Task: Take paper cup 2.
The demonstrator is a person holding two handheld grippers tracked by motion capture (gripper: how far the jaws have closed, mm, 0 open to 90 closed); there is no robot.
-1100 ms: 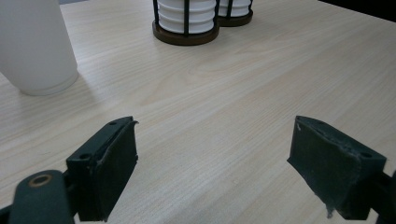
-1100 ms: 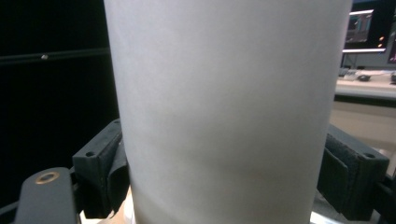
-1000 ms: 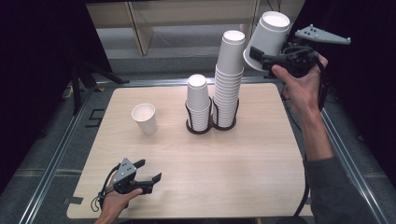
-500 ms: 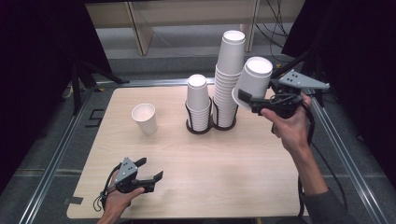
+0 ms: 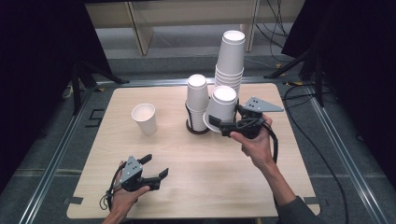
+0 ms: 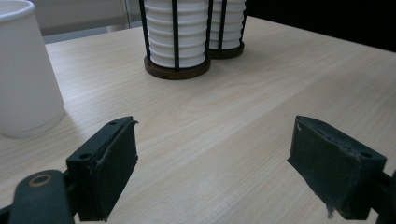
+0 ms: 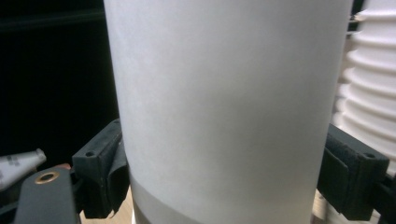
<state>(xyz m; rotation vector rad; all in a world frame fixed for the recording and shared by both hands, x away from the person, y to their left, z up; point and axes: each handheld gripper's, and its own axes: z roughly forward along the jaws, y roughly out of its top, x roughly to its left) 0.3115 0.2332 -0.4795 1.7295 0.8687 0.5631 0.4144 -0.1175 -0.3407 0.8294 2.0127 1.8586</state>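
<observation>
**Cup held above the table by the right gripper**

A pale wooden table (image 5: 196, 154) stands in a dark room with black drapes at the sides. At the near left, the left gripper (image 5: 155, 167) rests low over the wood, jaws spread wide with nothing between them. Farther back on the left, a lone cup (image 5: 144, 118) stands upright. Mid-table, two wire racks hold stacks: a short stack (image 5: 197, 100) and, right of it, a tall stack (image 5: 230, 58). Just near of these, the right gripper (image 5: 224, 125) has its jaws closed against the sides of a held cup (image 5: 221, 107), which is off the table.
</observation>
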